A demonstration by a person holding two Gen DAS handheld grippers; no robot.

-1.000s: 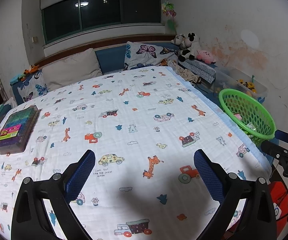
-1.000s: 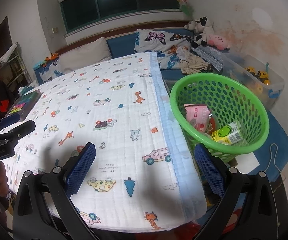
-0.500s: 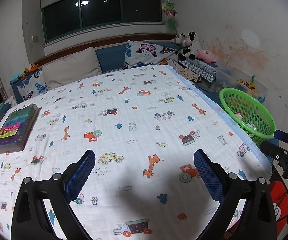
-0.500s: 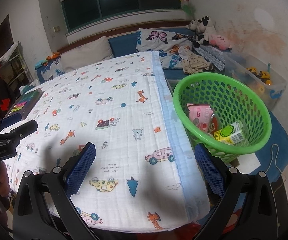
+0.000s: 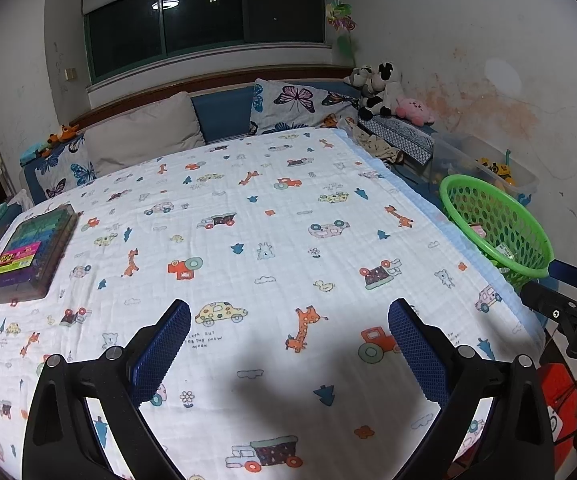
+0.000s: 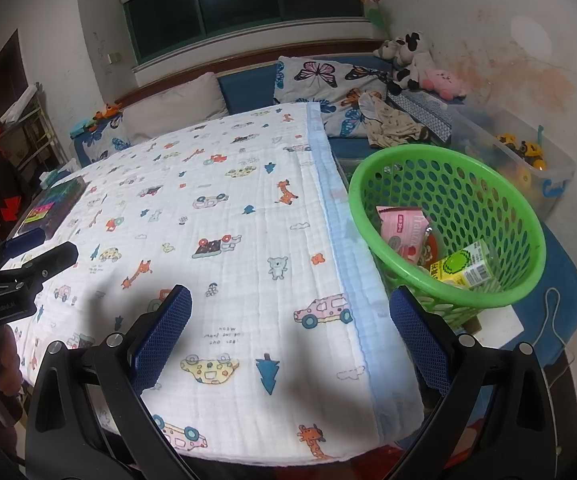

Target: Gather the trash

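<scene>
A green perforated basket [image 6: 448, 168] stands beside the bed's right edge; it also shows in the left wrist view [image 5: 492, 220]. Inside it lie a pink wrapper [image 6: 402, 230] and a yellow-green drink carton [image 6: 462, 268]. My left gripper [image 5: 288, 344] is open and empty above the cartoon-print blanket [image 5: 248, 220]. My right gripper [image 6: 290, 332] is open and empty over the blanket's right front corner, left of the basket. Each gripper shows at the edge of the other's view.
A flat box of colored items [image 5: 32, 256] lies on the blanket's left side. Pillows [image 5: 296, 104] and plush toys [image 5: 384, 92] sit at the headboard. A clear bin of toys [image 6: 524, 160] stands behind the basket, by the wall.
Both grippers have drawn back slightly from the bed and basket; the basket looks a little farther in both views. Both stay open and empty.
</scene>
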